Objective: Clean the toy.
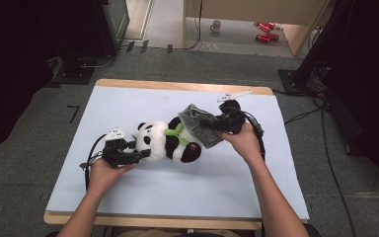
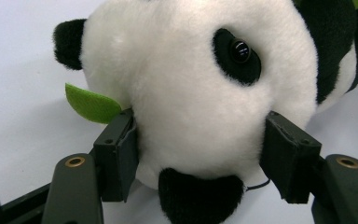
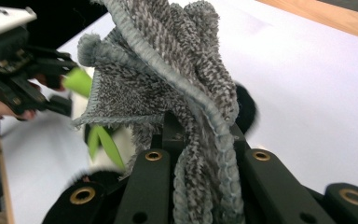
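Note:
A black-and-white panda plush (image 1: 170, 140) with a green leaf collar lies on its side in the middle of the pale mat (image 1: 128, 197). My left gripper (image 1: 140, 154) comes in from the left, and its two pads press on either side of the panda's white head (image 2: 186, 93). A green leaf (image 2: 91, 103) pokes out beside the left pad. My right gripper (image 1: 212, 123) is shut on a grey terry cloth (image 1: 200, 123), held just above the panda's legs. The cloth (image 3: 168, 70) bunches up out of the closed jaws and hides most of the plush behind it.
The mat covers a wooden table whose bare edge (image 1: 177, 86) shows at the back. On the floor beyond stand a mug (image 1: 216, 25) and red cans (image 1: 265, 30). Dark stands and cables flank both sides of the table.

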